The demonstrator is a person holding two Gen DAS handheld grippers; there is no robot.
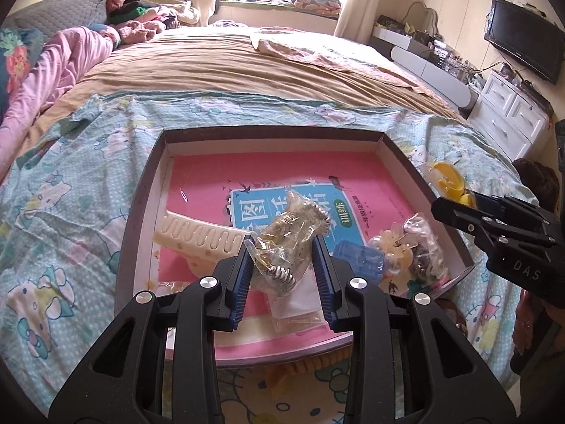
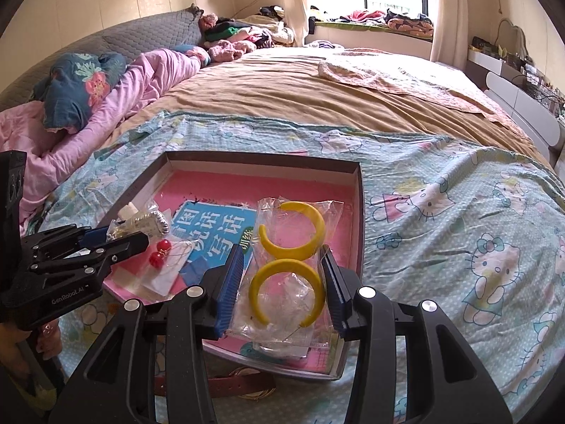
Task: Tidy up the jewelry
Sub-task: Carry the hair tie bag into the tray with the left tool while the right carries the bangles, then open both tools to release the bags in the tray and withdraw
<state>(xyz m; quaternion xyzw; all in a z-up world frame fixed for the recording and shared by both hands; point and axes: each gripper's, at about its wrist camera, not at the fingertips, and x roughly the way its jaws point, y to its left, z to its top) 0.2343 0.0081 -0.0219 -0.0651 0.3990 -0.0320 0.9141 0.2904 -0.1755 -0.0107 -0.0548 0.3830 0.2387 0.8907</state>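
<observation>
A shallow grey box (image 1: 272,130) lined with a pink book (image 1: 212,176) lies on the bed. My left gripper (image 1: 282,243) is shut on a clear bag of silver and gold jewelry (image 1: 286,233), held over the middle of the box. From the right wrist, that gripper (image 2: 123,235) shows at the left with its bag (image 2: 148,222). My right gripper (image 2: 282,249) is shut on a clear bag holding two yellow hoop earrings (image 2: 293,236), above the box's (image 2: 360,219) near right corner. The left wrist view shows this gripper (image 1: 455,201) at the right edge, yellow hoops (image 1: 446,180) at its tip.
Inside the box lie a cream comb (image 1: 197,236), a blue plastic piece (image 1: 356,256), a bag of flower ornaments (image 1: 406,247) and bagged red cherry earrings (image 2: 159,252). A brown strap (image 2: 233,383) lies under the box's near edge. A cartoon-print sheet (image 2: 459,212) covers the bed around it.
</observation>
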